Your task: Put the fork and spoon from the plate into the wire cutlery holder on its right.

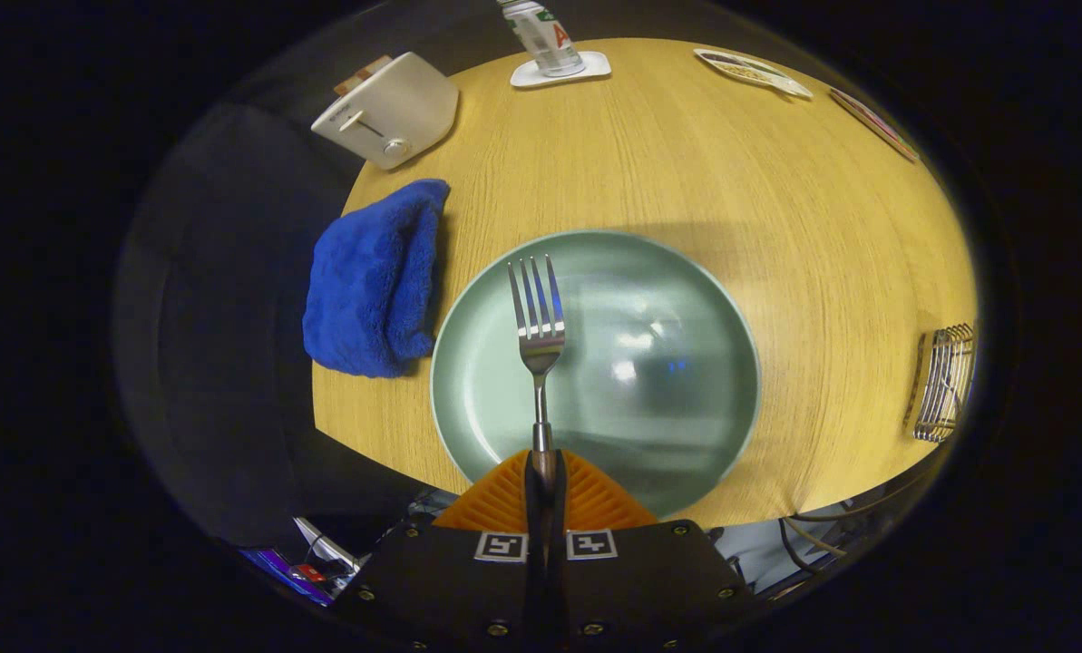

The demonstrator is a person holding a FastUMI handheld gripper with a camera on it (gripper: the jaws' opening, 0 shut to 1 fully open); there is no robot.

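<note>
Steel fork (538, 337) is pinched by its handle between the gripper (543, 464) fingers, which are closed tight on it, tines pointing away over the pale green plate (686, 299). One fork is seen, one plate, one wire cutlery holder (944, 383) well off to the plate's right on the wooden table (686, 154). A blue towel (373, 281) is lying just left of the plate

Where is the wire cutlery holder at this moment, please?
In the gripper view the wire cutlery holder stands near the table's right edge, well right of the green plate and of the fork clamped in the gripper.
</note>
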